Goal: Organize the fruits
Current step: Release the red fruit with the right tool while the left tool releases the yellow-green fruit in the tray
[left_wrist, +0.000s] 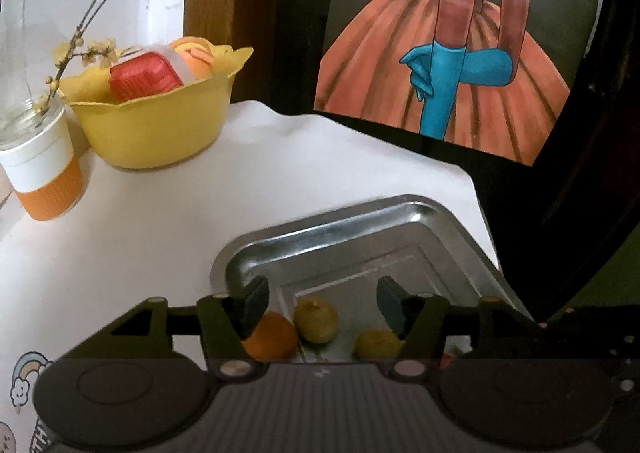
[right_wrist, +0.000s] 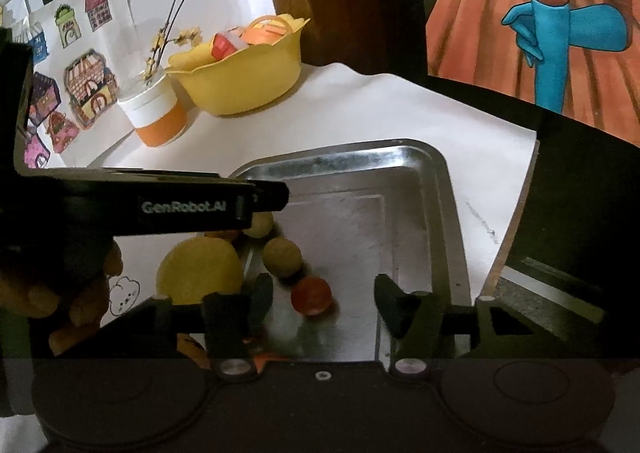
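Shiny steel tray (right_wrist: 420, 181) holds the small round fruits; the left gripper (left_wrist: 323, 303) body cuts off an orange fruit (left_wrist: 272, 335) and two yellowish ones (left_wrist: 316, 323) just below its parted, empty jaws. The right gripper (right_wrist: 320, 299), likewise apart and empty, hovers over a red-orange fruit (right_wrist: 311, 295); a large yellow disc (right_wrist: 199, 271) sits left, half hidden.

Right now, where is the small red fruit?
In the right wrist view the small red fruit lies in the metal tray, left of centre, just below a yellow-green fruit.
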The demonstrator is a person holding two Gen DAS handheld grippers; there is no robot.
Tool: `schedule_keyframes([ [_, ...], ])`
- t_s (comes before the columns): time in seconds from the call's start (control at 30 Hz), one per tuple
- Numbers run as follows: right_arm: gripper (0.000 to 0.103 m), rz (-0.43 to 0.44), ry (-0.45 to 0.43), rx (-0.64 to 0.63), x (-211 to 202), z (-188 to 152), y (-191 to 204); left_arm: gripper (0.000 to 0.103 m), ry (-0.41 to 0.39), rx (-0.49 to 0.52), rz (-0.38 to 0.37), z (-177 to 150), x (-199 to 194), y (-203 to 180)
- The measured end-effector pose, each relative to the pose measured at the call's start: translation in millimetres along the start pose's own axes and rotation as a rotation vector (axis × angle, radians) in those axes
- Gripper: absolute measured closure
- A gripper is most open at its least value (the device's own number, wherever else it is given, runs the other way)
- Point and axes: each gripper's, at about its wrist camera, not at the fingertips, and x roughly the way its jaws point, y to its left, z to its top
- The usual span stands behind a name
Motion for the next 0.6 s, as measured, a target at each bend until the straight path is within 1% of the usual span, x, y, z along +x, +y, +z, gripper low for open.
schedule_keyframes([
  [0.03,0.038,0.0,-0.004,0.005,-1.7,-0.3,-0.8,0.036,-0.003,-0.005,-0.001,0.7,-1.5,0.5],
  [0.17,0.025,-0.005,-0.027,0.018,-9.5,-1.1,-0.3,0.024,-0.02,-0.017,0.013,1.6,-8.9,1.8],
  [0.27,0.017,-0.015,-0.049,0.022,-16.3,-1.4,1.6,0.016,-0.043,-0.014,0.034,1.7,-18.4,3.0],
  [0.4,0.01,-0.023,-0.069,0.024,-25.5,-1.0,4.6,0.005,-0.075,-0.027,0.053,0.9,-30.1,6.3],
  [0.47,0.006,-0.033,-0.082,0.027,-30.9,-0.4,5.8,0.004,-0.084,-0.035,0.058,1.1,-34.7,8.3],
  [0.6,0.002,-0.043,-0.11,0.032,-42.7,-0.5,9.1,0.001,-0.102,-0.04,0.077,0.7,-45.3,10.2],
])
